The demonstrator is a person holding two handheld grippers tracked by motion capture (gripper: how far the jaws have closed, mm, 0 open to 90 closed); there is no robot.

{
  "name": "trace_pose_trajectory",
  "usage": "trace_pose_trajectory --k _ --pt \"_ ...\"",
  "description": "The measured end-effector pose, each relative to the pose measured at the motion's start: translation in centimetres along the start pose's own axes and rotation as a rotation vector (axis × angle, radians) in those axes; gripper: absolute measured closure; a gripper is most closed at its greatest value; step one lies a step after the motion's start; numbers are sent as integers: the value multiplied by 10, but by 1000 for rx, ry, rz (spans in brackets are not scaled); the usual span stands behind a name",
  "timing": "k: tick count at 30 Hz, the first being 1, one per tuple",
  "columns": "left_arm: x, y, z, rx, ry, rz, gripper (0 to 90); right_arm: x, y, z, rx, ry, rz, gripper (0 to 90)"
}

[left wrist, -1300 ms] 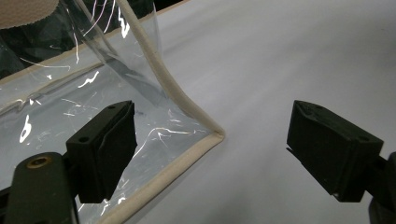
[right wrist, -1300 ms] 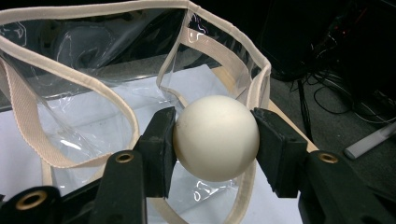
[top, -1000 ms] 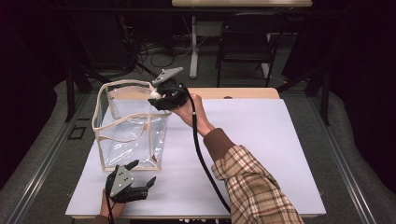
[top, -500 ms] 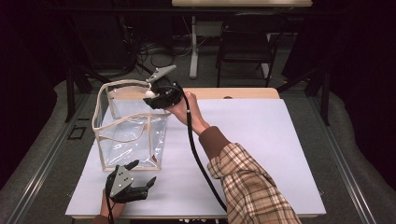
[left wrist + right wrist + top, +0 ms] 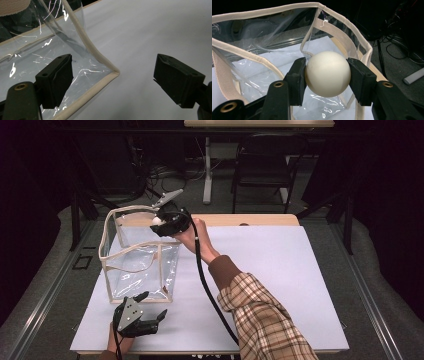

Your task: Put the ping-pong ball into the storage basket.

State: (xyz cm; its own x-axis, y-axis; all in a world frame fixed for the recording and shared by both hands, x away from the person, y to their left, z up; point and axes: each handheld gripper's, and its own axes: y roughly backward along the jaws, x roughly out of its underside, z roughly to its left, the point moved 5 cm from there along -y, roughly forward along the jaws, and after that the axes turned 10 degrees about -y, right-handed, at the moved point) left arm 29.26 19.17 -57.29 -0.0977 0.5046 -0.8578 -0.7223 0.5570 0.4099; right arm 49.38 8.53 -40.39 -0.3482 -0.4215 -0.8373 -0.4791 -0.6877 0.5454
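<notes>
right hand-held gripper point(image 5: 327, 75) clamps white ball point(image 5: 327, 74) over clear bag point(image 5: 137, 257) rim | left hand-held gripper point(image 5: 113, 82) gapes, empty, at bag's near bottom corner on bench point(image 5: 280, 270) | risk: ball (smooth) clips rim, bounces out

Bright tabletop, dark surroundings, glare on plastic

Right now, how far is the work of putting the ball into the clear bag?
Done: the right gripper has the white ball clamped between its jaws and holds it over the rim of the clear bag. In hand: the ball is not released; the bag looks empty. The left gripper is open, low by the bag's near corner, gripping nothing. Left, probably: open the jaws so the ball drops in.
</notes>
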Motion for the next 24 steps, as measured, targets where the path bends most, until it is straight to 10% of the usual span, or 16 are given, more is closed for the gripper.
trace_pose_trajectory --k 24 --pt "-1 0 0 -1 -6 -4 160 3 -26 8 4 -11 73 506"
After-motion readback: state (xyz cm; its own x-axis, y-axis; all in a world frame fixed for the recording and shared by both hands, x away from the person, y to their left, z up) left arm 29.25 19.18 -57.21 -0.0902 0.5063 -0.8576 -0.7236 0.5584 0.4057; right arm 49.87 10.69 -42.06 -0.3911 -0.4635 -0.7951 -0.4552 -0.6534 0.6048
